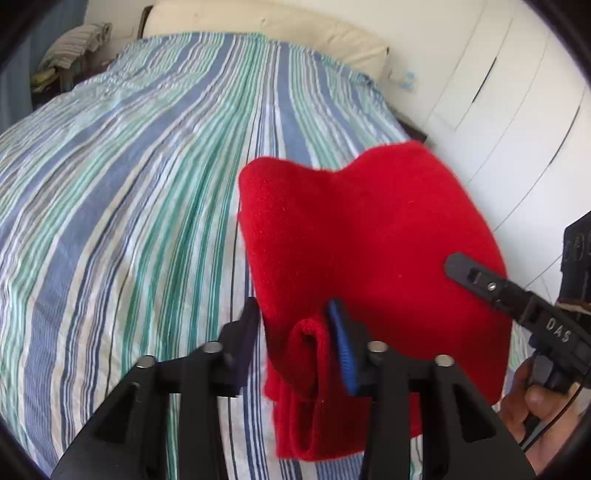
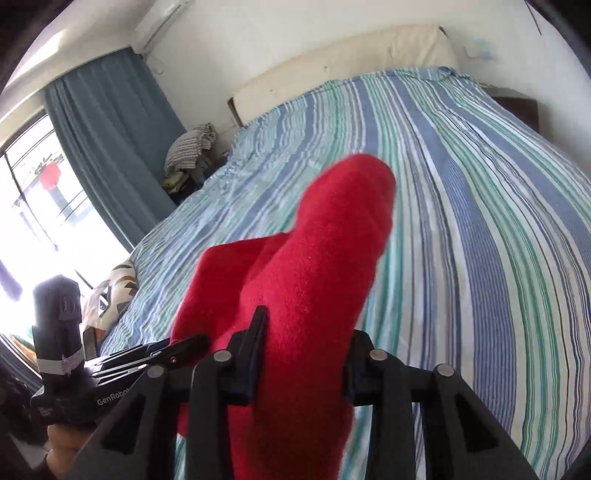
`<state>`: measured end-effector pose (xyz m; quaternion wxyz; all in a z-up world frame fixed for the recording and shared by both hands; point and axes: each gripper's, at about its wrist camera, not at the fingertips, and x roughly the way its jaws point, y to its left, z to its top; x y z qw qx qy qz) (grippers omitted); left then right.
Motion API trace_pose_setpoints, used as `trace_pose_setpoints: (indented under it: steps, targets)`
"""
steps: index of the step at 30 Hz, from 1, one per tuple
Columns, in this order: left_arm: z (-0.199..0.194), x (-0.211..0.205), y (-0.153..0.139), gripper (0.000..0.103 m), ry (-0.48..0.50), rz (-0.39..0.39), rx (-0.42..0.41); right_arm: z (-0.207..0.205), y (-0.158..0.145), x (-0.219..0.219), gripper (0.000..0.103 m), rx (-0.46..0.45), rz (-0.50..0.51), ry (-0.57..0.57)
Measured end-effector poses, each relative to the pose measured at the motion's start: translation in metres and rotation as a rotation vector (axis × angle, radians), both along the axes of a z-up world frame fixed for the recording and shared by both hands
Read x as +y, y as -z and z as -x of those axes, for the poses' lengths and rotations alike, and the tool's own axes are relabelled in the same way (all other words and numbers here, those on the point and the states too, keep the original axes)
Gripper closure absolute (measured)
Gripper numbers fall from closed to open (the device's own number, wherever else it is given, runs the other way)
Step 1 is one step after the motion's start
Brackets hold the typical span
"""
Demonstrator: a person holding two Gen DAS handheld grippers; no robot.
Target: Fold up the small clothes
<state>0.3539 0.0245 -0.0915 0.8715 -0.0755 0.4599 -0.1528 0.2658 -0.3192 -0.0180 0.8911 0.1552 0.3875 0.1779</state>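
The bed [image 1: 110, 177] fills most of both views; it is covered with a sheet in blue, green and white stripes. A cream headboard [image 1: 266, 26] stands at its far end against the white wall. In the right wrist view a blue-grey curtain [image 2: 110, 122] hangs beside a bright window, and a heap of striped clothes [image 2: 190, 146] lies on something next to the bed.

The red garment [image 1: 369, 240], a thick fleecy cloth, is lifted above the bed near its right side, folded over itself, and hangs between the two tools.

The left tongs [image 1: 295, 332] stand about half wide. A rolled edge of the red garment lies between the fingers, against the blue pad [image 1: 345, 354] of the right finger; the left finger seems apart from the cloth, so a firm grip cannot be told.

The right tongs [image 2: 306, 350] stand narrower and hold a thick bunch of the red garment, which fills the gap between both fingers and bulges forward over them. In the left wrist view one finger of these tongs lies on the cloth from the right, and a hand [image 1: 532, 402] holds the handle below.
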Motion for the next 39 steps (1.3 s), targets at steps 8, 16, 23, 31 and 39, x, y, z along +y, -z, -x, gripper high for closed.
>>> trace_pose_setpoints:
  steps: [8, 16, 23, 31, 39]
  targets:
    - [0.089, 0.010, 0.049, 0.020, -0.078, -0.298, -0.009, 0.063, 0.079, -0.086, 0.018, 0.230, 0.220, 0.219]
    - [0.180, -0.008, -0.015, 0.003, -0.113, -0.406, -0.170, 0.181, 0.023, -0.065, 0.009, 0.092, 0.366, 0.115]
    - [0.224, -0.021, -0.046, 0.002, -0.155, -0.418, -0.167, 0.247, -0.020, -0.053, 0.009, 0.057, 0.358, 0.096]
    - [0.267, -0.033, -0.067, 0.002, -0.131, -0.397, -0.176, 0.286, -0.033, -0.049, 0.009, 0.082, 0.344, 0.092]
    - [0.278, -0.042, -0.071, 0.002, -0.122, -0.401, -0.144, 0.300, -0.043, -0.051, 0.007, 0.081, 0.369, 0.113]
